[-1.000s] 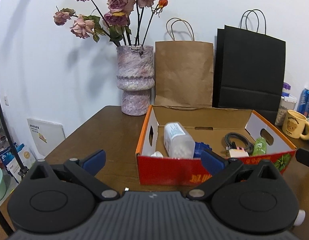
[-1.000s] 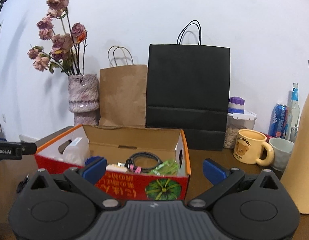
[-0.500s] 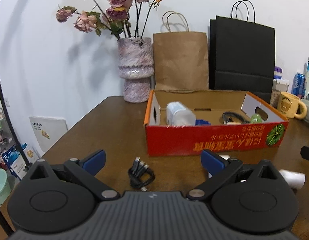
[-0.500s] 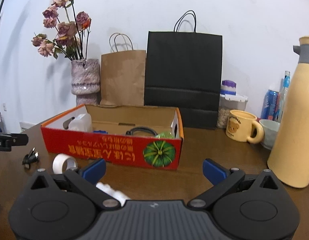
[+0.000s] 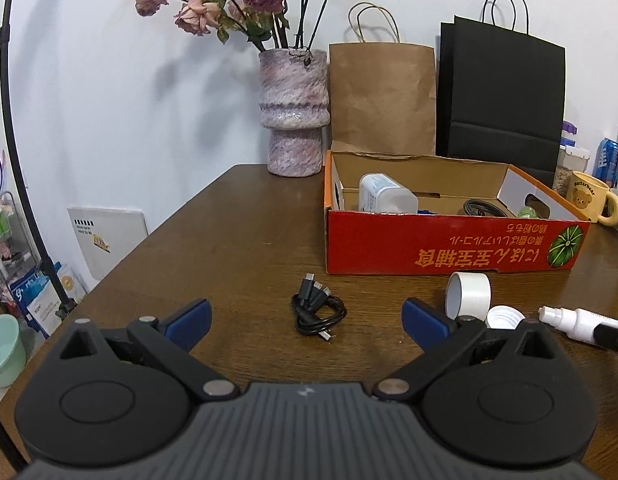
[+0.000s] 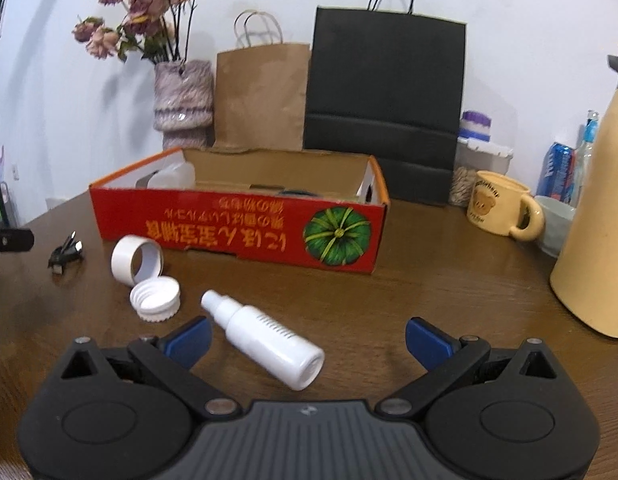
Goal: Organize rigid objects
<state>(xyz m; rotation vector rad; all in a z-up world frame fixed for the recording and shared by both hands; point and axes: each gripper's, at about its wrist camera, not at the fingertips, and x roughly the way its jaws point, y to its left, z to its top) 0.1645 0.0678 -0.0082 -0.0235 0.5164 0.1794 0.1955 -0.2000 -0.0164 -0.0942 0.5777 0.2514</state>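
A red cardboard box (image 5: 449,246) (image 6: 245,228) stands on the brown table, holding a clear plastic container (image 5: 385,194), a coiled cable and other small items. In front of it lie a black cable bundle (image 5: 318,312) (image 6: 65,253), a white tape roll (image 5: 468,294) (image 6: 136,258), a white ribbed cap (image 5: 505,318) (image 6: 155,298) and a white spray bottle (image 5: 577,323) (image 6: 265,338). My left gripper (image 5: 307,318) is open, with the cable bundle just beyond its fingers. My right gripper (image 6: 307,338) is open, and the spray bottle lies on the table between its fingers.
A vase of dried roses (image 5: 295,112), a brown paper bag (image 5: 383,96) and a black bag (image 5: 501,100) stand behind the box. A yellow mug (image 6: 501,210), a bowl, cans and a tall beige jug (image 6: 597,208) fill the right side.
Both grippers have drawn back from the box and lowered toward the table. The cable, tape roll, cap and spray bottle have come into view in front of the box.
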